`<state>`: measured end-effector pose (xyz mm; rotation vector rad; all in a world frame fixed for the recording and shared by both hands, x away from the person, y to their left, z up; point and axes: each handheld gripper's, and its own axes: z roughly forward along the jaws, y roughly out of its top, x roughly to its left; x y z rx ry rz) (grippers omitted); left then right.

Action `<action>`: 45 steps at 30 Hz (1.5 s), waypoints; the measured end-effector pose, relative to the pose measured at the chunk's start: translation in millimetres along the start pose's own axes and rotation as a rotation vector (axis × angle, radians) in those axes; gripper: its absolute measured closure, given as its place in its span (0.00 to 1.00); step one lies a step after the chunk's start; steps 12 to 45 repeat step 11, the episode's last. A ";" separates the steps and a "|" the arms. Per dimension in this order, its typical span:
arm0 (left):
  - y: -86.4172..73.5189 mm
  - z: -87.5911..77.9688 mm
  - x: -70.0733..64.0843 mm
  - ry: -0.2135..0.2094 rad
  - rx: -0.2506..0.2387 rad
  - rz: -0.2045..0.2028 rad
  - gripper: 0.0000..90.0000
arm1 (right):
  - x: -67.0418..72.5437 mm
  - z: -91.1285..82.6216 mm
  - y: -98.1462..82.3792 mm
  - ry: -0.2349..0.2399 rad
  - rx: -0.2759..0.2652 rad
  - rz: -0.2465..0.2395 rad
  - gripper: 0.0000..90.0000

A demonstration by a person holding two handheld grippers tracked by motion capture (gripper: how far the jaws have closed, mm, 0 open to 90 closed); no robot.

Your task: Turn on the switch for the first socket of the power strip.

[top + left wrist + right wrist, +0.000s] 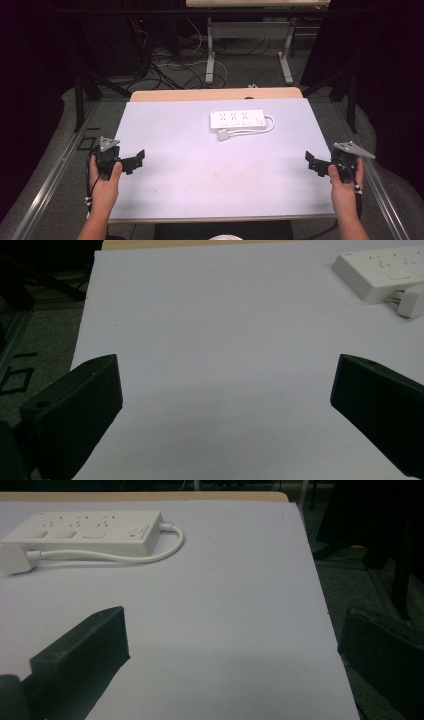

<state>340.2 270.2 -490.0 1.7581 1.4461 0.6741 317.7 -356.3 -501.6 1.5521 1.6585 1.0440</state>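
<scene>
A white plastic power strip (237, 120) with its looped cord and plug lies at the far middle of the pale desk (200, 170) — well apart from it, the left hand-held gripper (134, 162) and right hand-held gripper (313, 163) hover at the desk's side edges, jaws spread, empty.

White power strip (238, 120), pale lilac table (200, 170), black grippers.

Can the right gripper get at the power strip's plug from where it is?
Probably yes: the right gripper is open, and bare table lies between it and the plug beside the power strip.
</scene>
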 end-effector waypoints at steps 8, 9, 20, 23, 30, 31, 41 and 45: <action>0.0 -0.2 1.4 0.002 -0.001 -0.002 0.00 | -1.3 1.0 -1.2 -0.004 0.001 -0.001 0.00; 0.0 -0.2 1.3 0.001 0.000 -0.004 0.00 | -1.2 1.0 -1.2 -0.004 0.001 -0.001 0.00; 0.2 -0.4 1.6 0.002 0.001 -0.004 0.00 | -1.1 0.8 -1.0 -0.004 -0.001 0.002 0.00; 0.2 -0.4 1.6 0.002 0.001 -0.004 0.00 | -1.1 0.8 -1.0 -0.004 -0.001 0.002 0.00; 0.2 -0.4 1.6 0.002 0.001 -0.004 0.00 | -1.1 0.8 -1.0 -0.004 -0.001 0.002 0.00; 0.2 -0.4 1.6 0.002 0.001 -0.004 0.00 | -1.1 0.8 -1.0 -0.004 -0.001 0.002 0.00; 0.2 -0.4 1.6 0.002 0.001 -0.004 0.00 | -1.1 0.8 -1.0 -0.004 -0.001 0.002 0.00; 0.2 -0.4 1.6 0.002 0.001 -0.004 0.00 | -1.1 0.8 -1.0 -0.004 -0.001 0.002 0.00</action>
